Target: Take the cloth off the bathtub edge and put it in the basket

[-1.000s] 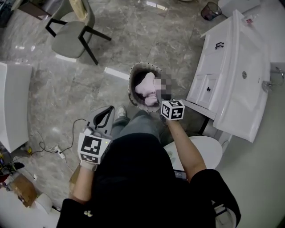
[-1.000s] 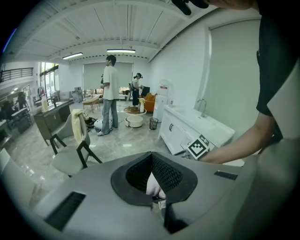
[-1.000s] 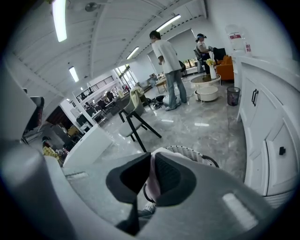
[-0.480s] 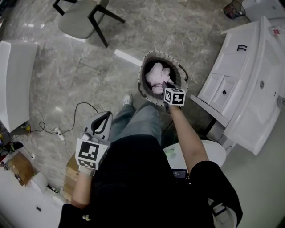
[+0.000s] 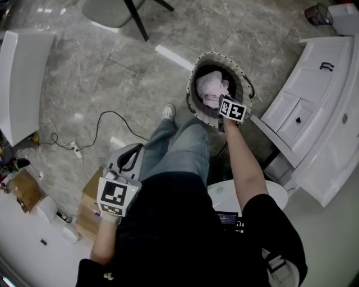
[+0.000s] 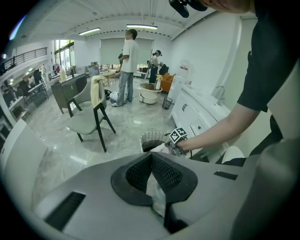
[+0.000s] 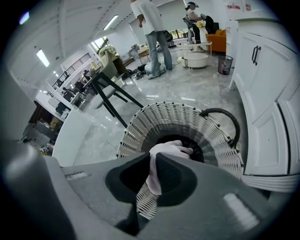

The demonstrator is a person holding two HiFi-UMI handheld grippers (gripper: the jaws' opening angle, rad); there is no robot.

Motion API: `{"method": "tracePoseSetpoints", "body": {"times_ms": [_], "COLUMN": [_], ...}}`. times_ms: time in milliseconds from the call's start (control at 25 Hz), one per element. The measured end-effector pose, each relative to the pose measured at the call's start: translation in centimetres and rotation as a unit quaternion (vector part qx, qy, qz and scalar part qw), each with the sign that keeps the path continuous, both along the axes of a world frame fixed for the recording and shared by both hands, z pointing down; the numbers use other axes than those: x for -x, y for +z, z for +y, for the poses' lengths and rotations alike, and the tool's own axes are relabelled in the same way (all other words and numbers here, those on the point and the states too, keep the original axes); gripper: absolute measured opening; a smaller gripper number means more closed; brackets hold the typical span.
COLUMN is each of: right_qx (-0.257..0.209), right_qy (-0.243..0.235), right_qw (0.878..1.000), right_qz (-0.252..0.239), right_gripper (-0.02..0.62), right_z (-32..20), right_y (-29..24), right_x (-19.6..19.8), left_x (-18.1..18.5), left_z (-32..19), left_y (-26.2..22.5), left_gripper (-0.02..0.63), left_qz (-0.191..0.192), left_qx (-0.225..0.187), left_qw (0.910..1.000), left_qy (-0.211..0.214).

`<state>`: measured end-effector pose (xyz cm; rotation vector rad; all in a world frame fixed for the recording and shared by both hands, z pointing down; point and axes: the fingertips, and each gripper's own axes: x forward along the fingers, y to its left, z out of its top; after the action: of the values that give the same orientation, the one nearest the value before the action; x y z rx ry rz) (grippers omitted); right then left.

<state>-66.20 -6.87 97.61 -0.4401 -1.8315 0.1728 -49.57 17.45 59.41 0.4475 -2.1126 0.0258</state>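
View down from the person's head onto a grey marble floor [image 5: 84,67]. At far left stands a white fixture [image 5: 22,78], with a black cable [image 5: 98,126] trailing over the floor just beside it. Lower left, a cardboard box [image 5: 90,204] lies next to the left gripper [image 5: 134,150], which points downward beside the person's jeans [image 5: 179,151]. Its own view shows the jaw tips closed against each other, with nothing gripped. A chair [image 5: 112,7] is cut off by the top edge. Past a white shoe [image 5: 167,112], right of centre, a round woven basket [image 5: 189,95] stands on the floor. The pink cloth [image 5: 212,89] shows bunched inside its rim. The right gripper [image 5: 223,102] reaches down into the basket's mouth, at the end of a bare outstretched arm [image 5: 241,162]. Seen along that gripper, its jaws are clamped on a fold of the cloth, and the rest bulges out past the jaw tips over the basket's dark inside. A black handle [image 7: 225,115] arches over the basket's right rim. At far right stands a white cabinet [image 5: 314,84] with drawers, near the basket.
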Motion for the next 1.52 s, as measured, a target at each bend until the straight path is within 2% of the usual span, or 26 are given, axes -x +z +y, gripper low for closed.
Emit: {"method": "tracePoseSetpoints", "body": {"times_ms": [480, 640, 720, 1120, 1320, 1520], "right_qx": [-0.051, -0.054, -0.059, -0.058, -0.047, -0.036], "right_qy": [-0.029, -0.045, -0.058, -0.116, -0.122, -0.113], "right_qw": [0.997, 0.997, 0.996, 0.992, 0.991, 0.992], "right_qz": [0.043, 0.042, 0.038, 0.011, -0.01, -0.037], "right_gripper": [0.052, 0.15, 0.153, 0.153, 0.151, 0.071], "right_z": [0.3, 0.6, 0.7, 2.1, 2.7, 2.8], "right_y": [5.0, 4.6, 4.1, -1.8, -6.4, -11.3], "right_x": [-1.0, -1.1, -1.2, -1.6, -1.4, -0.4], "left_x": [-2.7, -3.0, -2.9, -1.3, -0.3, 1.5], "left_z": [1.4, 1.3, 1.2, -0.3, -0.8, -1.2], "left_y": [1.9, 2.0, 1.9, -0.3, -1.7, -3.2], "left_gripper": [0.014, 0.014, 0.014, 0.014, 0.014, 0.014], "left_qz": [0.023, 0.024, 0.023, -0.002, -0.015, -0.036], "left_qx": [0.001, -0.005, -0.009, -0.03, -0.047, -0.059], "left_qw": [0.9993, 0.9992, 0.9992, 0.9992, 0.9983, 0.997], "left_qy": [-0.03, -0.032, -0.033, -0.028, -0.031, -0.035]}}
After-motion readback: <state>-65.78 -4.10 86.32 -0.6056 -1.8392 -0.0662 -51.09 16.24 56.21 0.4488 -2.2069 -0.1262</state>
